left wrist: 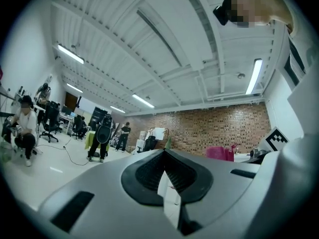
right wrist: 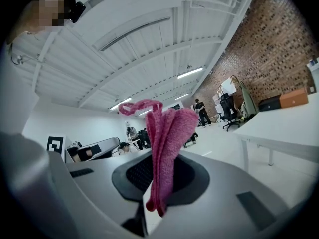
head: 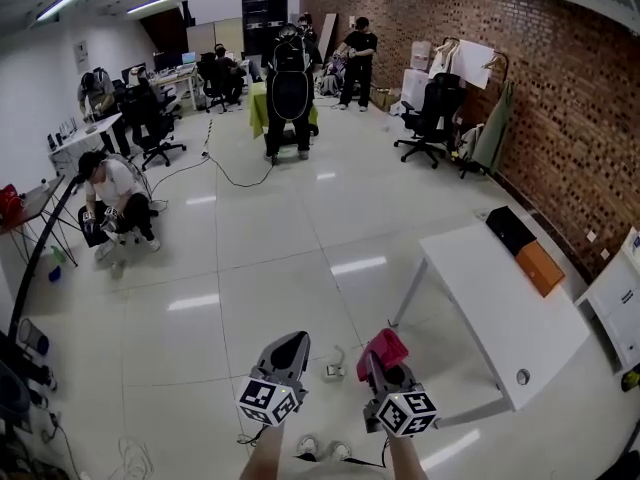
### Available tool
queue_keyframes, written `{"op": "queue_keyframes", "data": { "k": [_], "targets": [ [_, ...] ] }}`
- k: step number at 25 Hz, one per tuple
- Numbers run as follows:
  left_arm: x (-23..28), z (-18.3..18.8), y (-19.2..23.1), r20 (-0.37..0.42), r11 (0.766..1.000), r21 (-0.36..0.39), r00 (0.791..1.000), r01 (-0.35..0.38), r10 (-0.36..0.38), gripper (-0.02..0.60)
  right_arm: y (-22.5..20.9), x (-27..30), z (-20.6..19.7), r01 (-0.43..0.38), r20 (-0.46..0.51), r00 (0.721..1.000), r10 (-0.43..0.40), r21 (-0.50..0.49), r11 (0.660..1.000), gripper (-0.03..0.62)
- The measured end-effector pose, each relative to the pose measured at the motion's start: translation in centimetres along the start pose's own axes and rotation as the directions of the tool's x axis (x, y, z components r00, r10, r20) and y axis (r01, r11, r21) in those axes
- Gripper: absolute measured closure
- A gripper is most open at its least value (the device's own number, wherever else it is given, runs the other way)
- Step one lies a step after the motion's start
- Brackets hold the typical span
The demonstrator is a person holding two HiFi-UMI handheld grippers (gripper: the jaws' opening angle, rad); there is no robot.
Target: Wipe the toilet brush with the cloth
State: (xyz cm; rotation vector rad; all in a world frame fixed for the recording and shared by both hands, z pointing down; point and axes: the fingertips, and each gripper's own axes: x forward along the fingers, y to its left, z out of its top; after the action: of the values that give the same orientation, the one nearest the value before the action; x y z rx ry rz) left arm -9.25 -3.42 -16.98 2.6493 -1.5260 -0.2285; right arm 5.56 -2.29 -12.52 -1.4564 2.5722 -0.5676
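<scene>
Between the right tongs (right wrist: 158, 180) a pink cloth (right wrist: 167, 143) is pinched. In the right gripper view it is seen folded lengthwise, its long axis running up the frame. Its upper end rises well past the tips and a short end hangs below them. From the head view the cloth (head: 383, 347) is seen bunched at the front of the right tongs (head: 381, 360) and pointing forward, away from the person.

The left tongs (head: 290, 343) are held just beside them. Only in the left gripper view are the left tongs (left wrist: 164, 152) shown pressed together, with nothing caught between them.

Both are held over a glossy pale tiled floor (head: 250, 278). A white worktop (head: 490, 308) stands to the right, carrying a black box (head: 510, 230) and an orange box (head: 541, 266). Behind it runs a brick wall (head: 560, 88).

A small white object (head: 335, 369) lies on the floor between the tongs, too small to be identified. Several people are seen farther back, one crouching (head: 115, 203) at the left.
</scene>
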Motion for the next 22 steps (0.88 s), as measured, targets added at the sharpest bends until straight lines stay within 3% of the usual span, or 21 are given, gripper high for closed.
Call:
{"op": "queue_keyframes", "data": {
  "k": [13,22],
  "targets": [
    [4.6,-0.5,0.7,-0.011,0.999,0.016,0.999,0.040,-0.039,0.577,-2.7,2.7,3.0,0.029,0.044,0.999,-0.027,-0.039,0.999,0.563],
    [9.6,-1.1,2.3,-0.013,0.997,0.037,0.998,0.070,-0.069,0.577,-6.5,6.0,2.8,0.036,0.031,0.999,-0.035,-0.043,0.998,0.563]
  ]
}}
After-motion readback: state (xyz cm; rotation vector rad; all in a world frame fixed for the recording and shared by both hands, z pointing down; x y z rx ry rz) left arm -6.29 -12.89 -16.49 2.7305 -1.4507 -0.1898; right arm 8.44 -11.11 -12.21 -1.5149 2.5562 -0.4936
